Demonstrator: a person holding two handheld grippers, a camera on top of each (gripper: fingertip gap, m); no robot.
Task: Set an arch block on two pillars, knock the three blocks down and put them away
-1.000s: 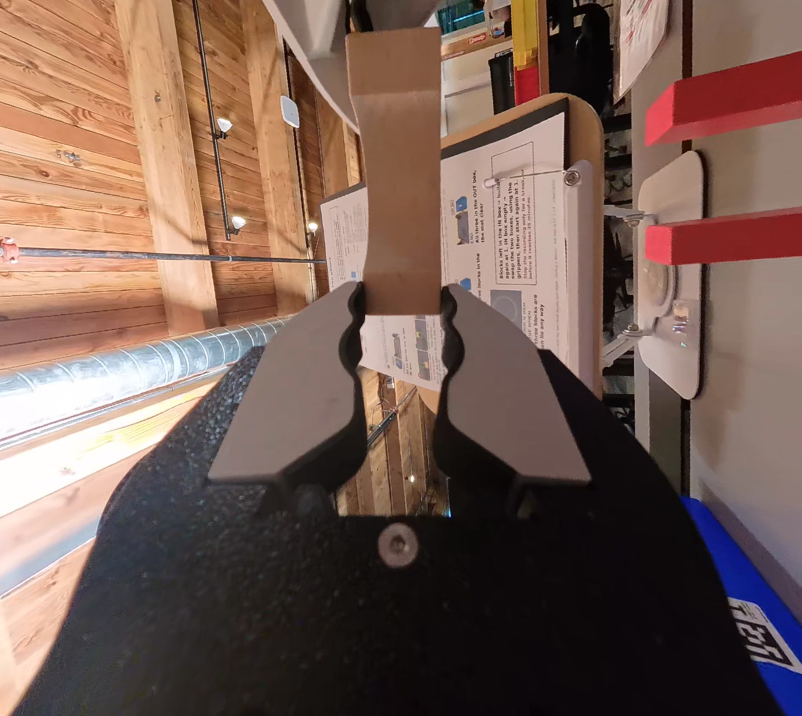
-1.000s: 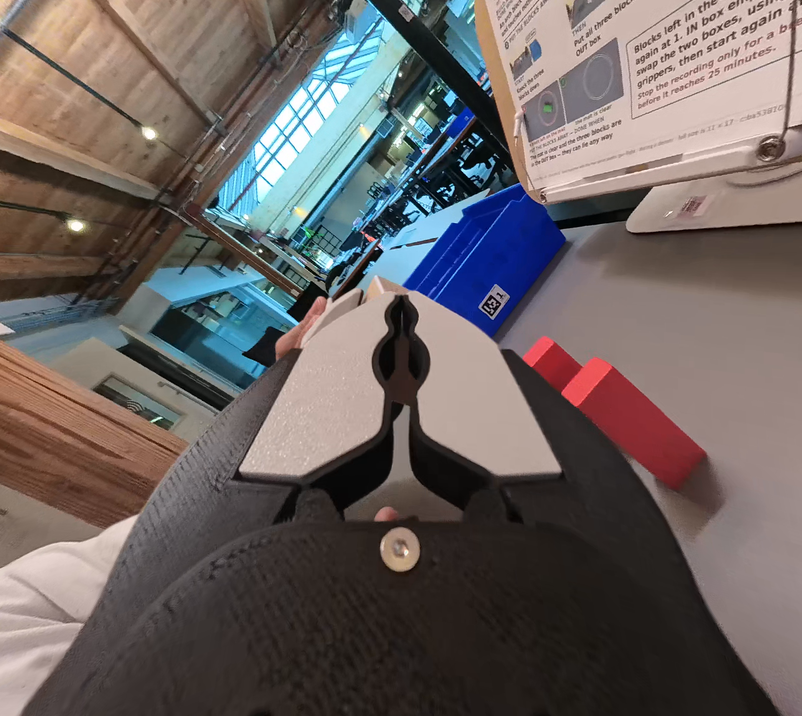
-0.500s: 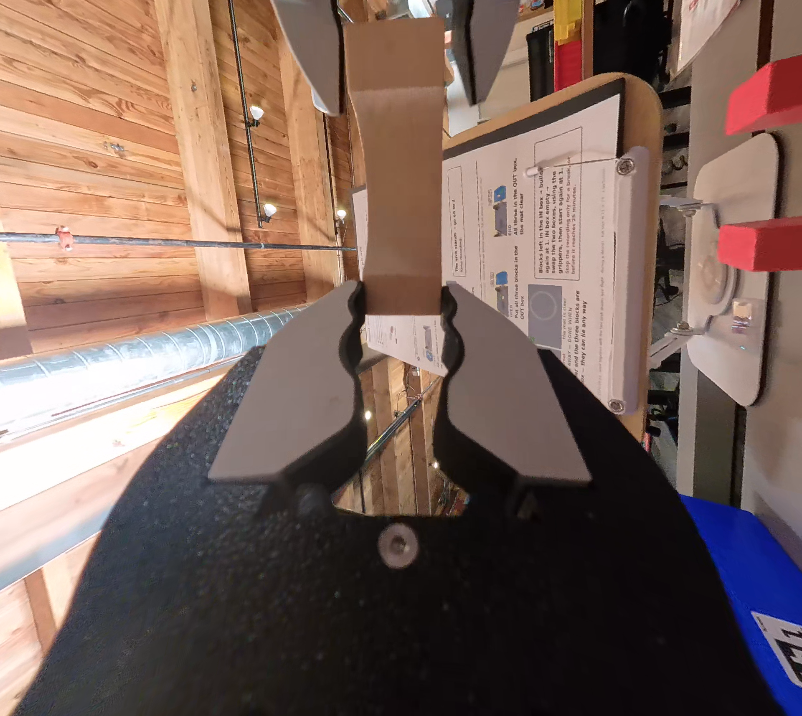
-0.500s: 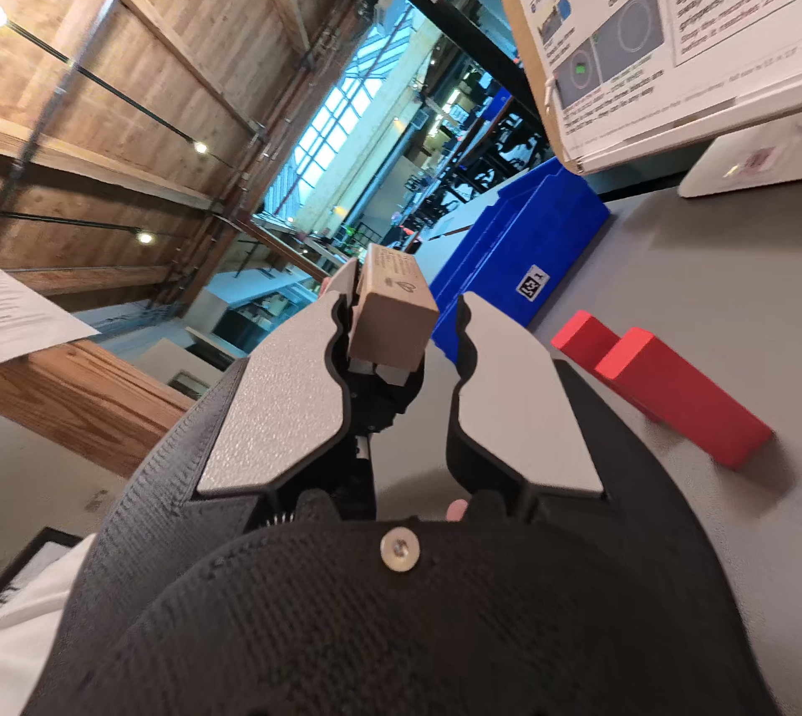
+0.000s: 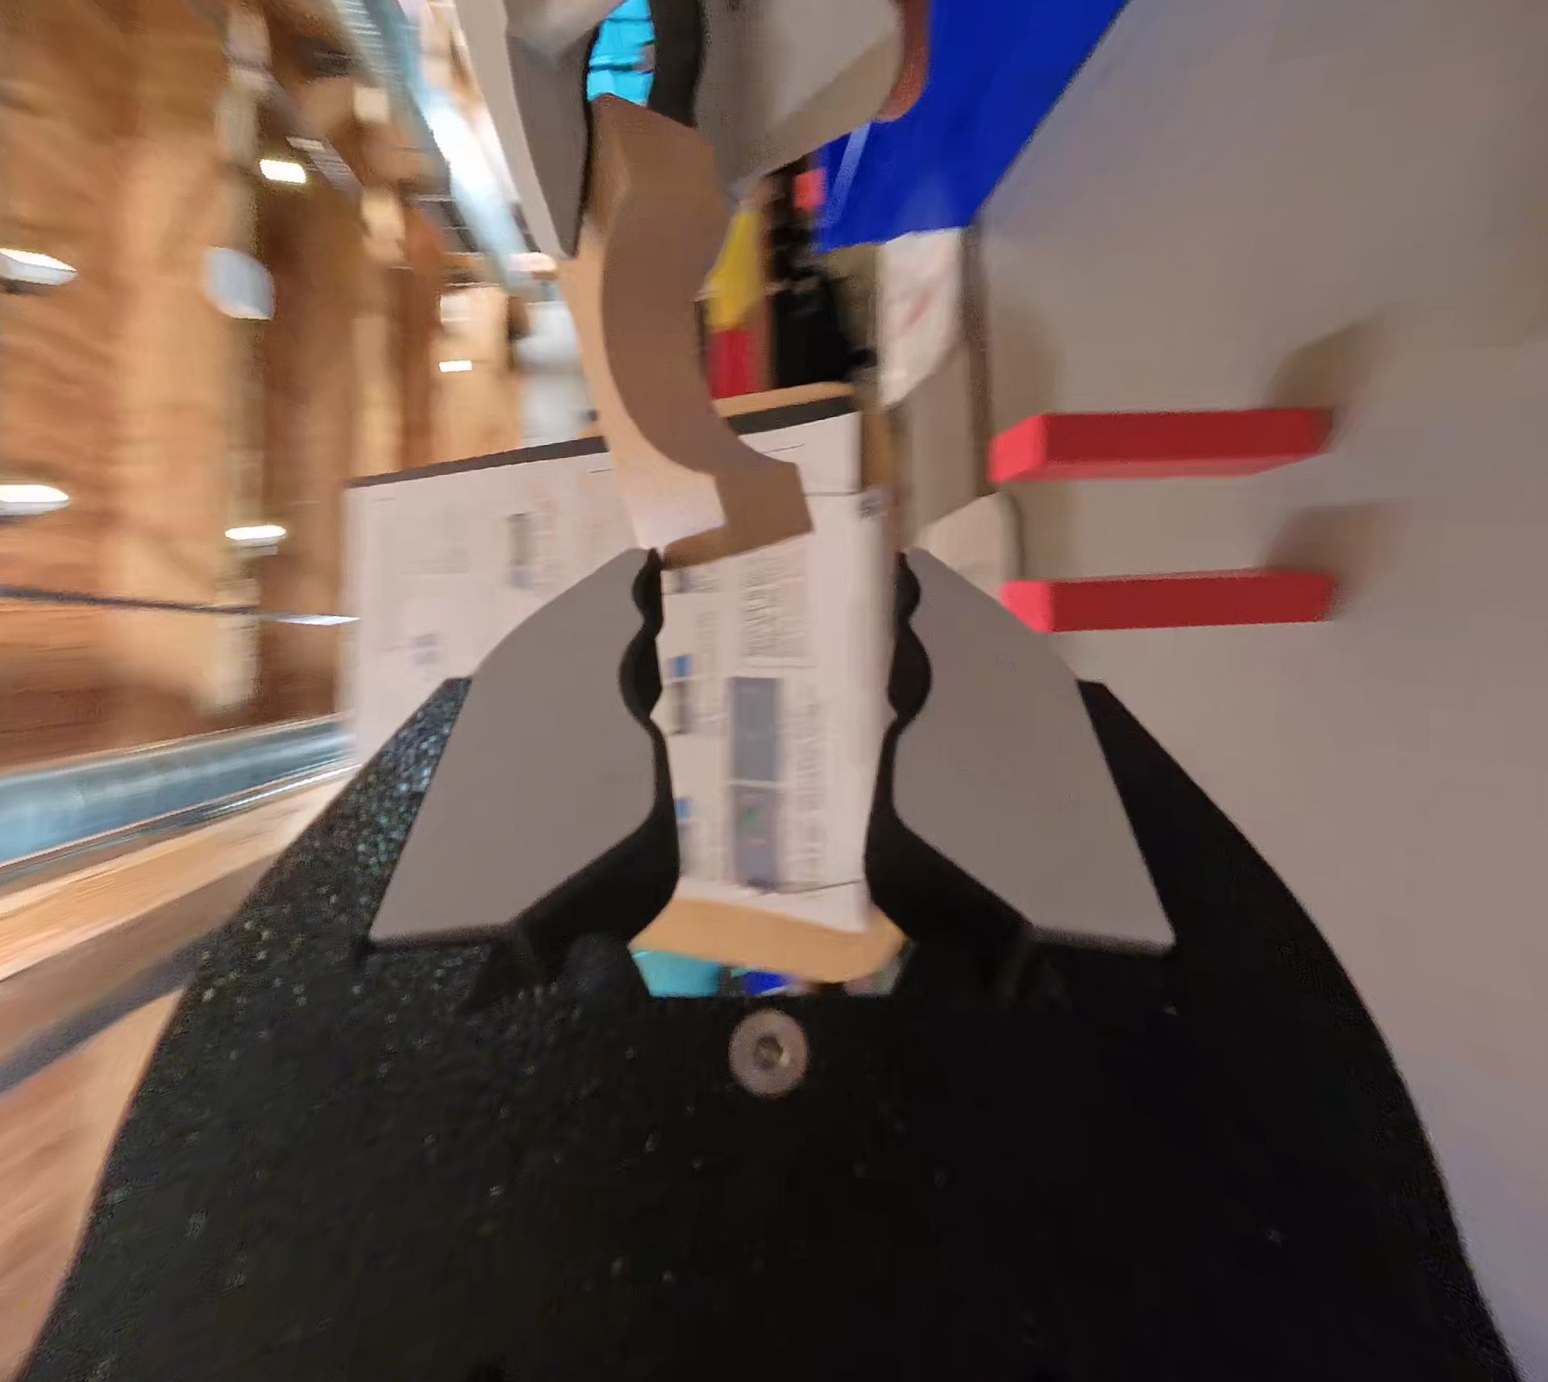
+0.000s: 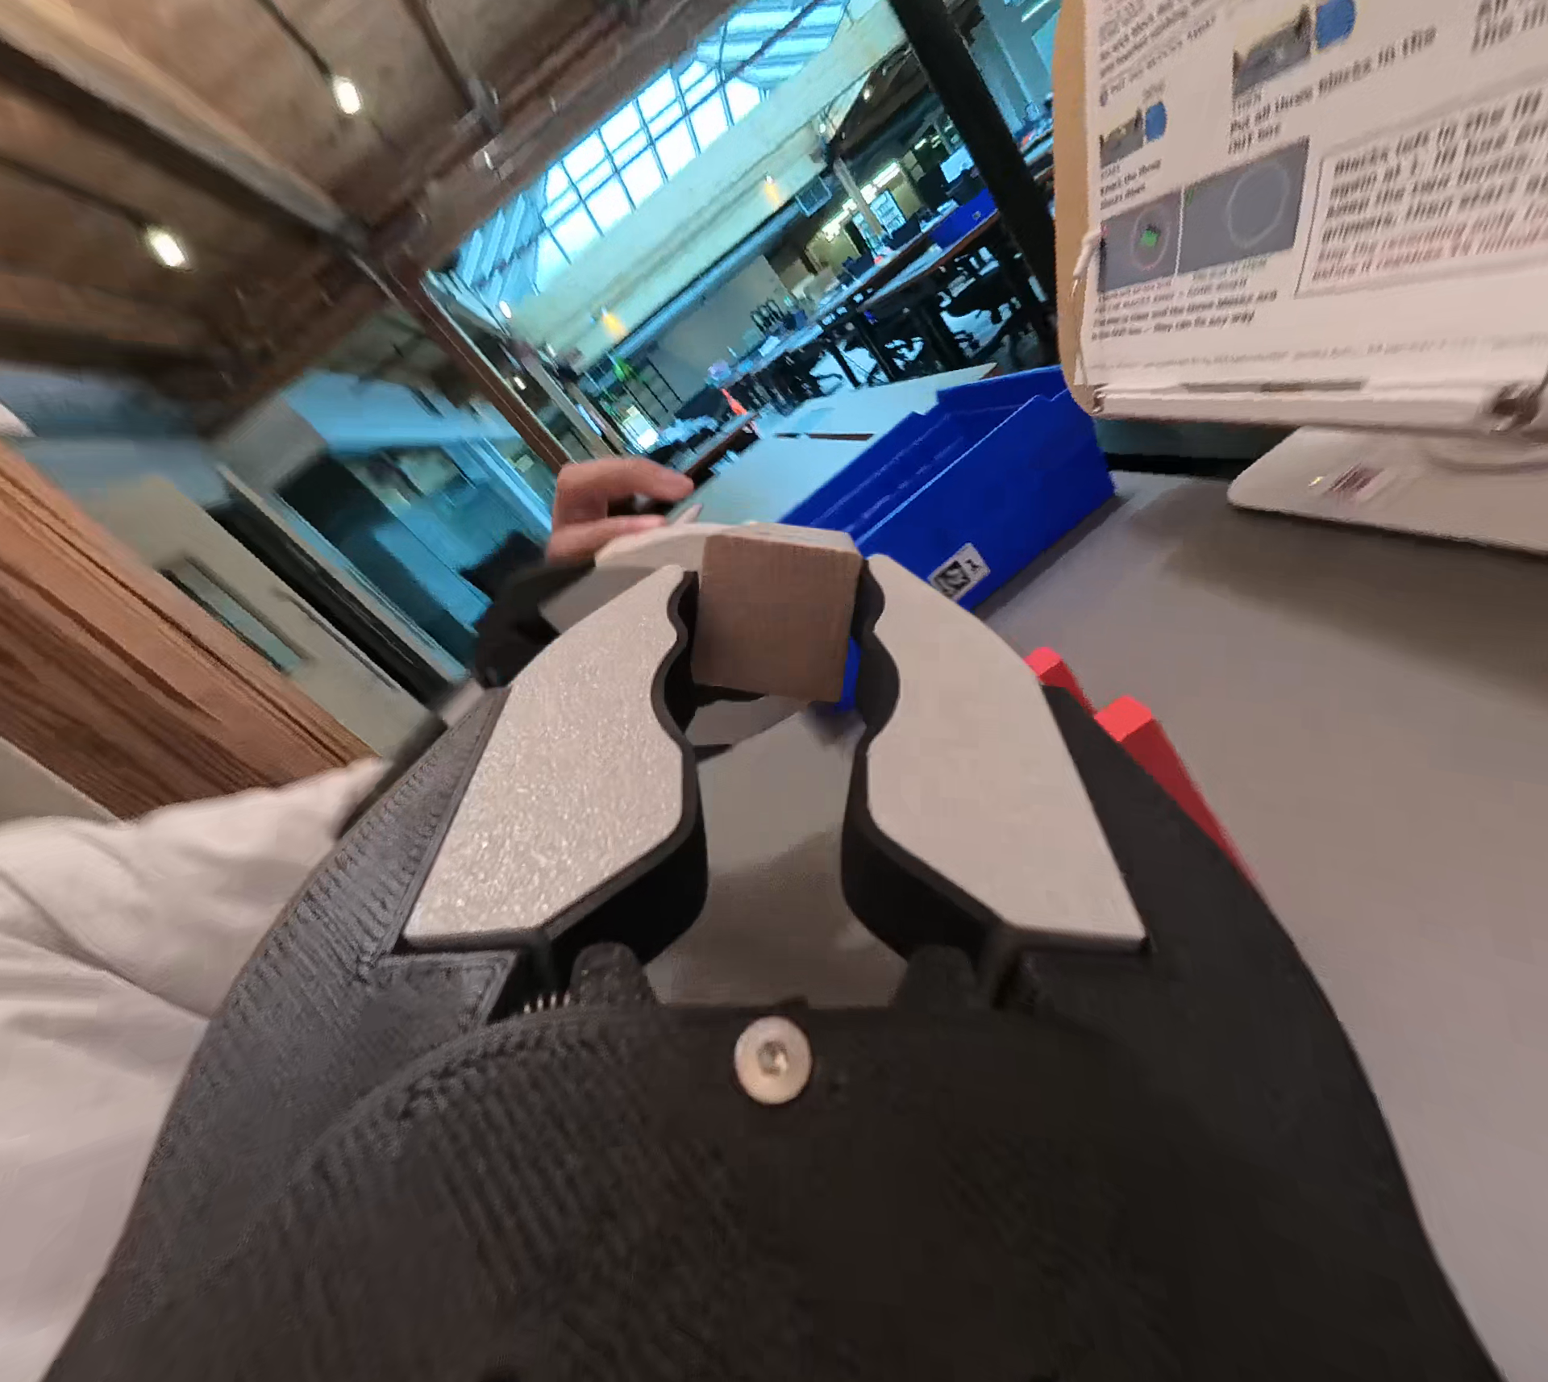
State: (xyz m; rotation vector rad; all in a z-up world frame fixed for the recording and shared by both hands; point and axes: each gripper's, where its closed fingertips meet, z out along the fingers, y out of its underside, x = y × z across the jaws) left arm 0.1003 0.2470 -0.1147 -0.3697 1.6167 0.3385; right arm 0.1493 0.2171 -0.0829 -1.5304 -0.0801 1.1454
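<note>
Between the right gripper [image 6: 775,638] fingers sat a tan wooden arch block [image 6: 775,617], clamped at its end face. Left gripper [image 5: 775,588] jaws stood apart, holding nothing; the block's lower end [image 5: 670,370] hung just beyond its fingertips, contact unclear through the blur. Right gripper [image 5: 649,85] gripped the block's far end in the left wrist view. Two red blocks [image 5: 1160,441] lay on the grey table [image 5: 1340,839], side by side. Blue bin [image 6: 946,496] and a printed sheet on a stand [image 6: 1307,127] sat behind.
</note>
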